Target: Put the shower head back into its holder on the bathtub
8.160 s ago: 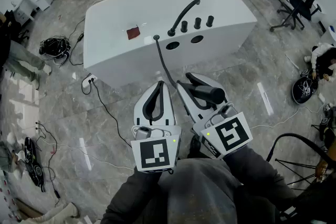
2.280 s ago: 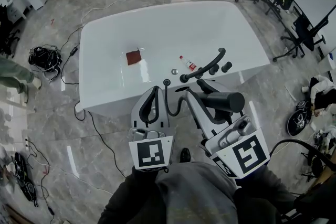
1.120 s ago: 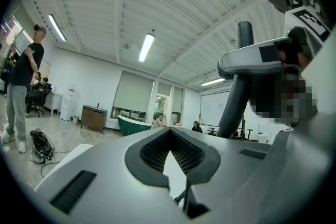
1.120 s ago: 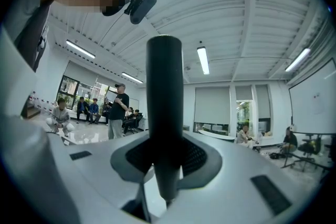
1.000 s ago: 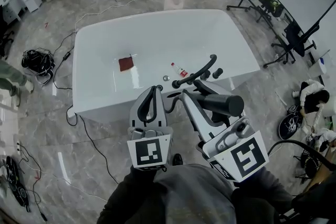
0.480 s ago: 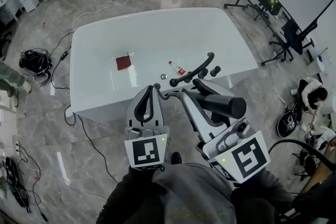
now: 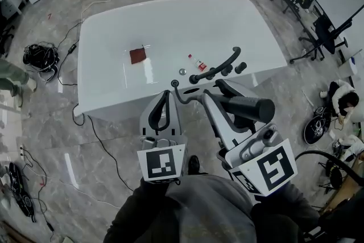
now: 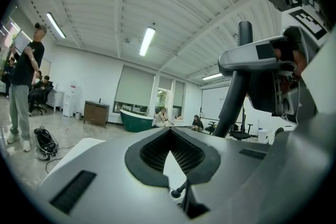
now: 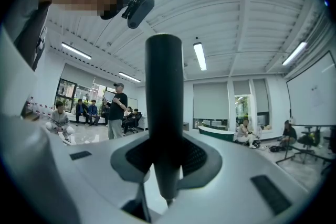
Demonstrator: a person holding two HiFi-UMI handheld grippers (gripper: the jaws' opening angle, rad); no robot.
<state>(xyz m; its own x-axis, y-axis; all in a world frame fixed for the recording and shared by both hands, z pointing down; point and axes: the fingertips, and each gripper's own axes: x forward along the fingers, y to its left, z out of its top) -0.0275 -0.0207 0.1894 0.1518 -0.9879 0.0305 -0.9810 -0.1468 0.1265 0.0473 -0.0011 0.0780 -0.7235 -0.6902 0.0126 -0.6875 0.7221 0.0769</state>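
While the right hand-held gripper (image 7: 215,90) is clamped around the shower head (image 7: 245,108), the left hand-held gripper (image 7: 166,96) has nothing in it. Its jaws are pulled together at the tips, with just a thin sliver of white showing between the pads in the left gripper view.

So the shower head isn't in any holder. It's a dark cylinder lying crosswise in the right jaws, on the person's side of the bathtub (image 7: 102,71) and just short of its near rim. In the right gripper view it stands straight up between the pads, and they press on it from both sides. The dark hose (image 7: 185,101) curves from the right jaws over to a small fitting (image 7: 174,83) on the near rim, passing right beside the left jaw tips. As far as I can see it isn't pinched by them.

On the rim just past the shower head there's a curved dark faucet spout (image 7: 220,64) with a couple of knobs (image 7: 240,67) beside it. Inside the tub are a red square patch (image 7: 137,55), a little bottle (image 7: 198,62) and a round drain (image 7: 182,71), all well apart from the grippers.

The tub sits on a grey marble floor (image 7: 68,145), with a coil of cables (image 7: 40,57) off to the left.
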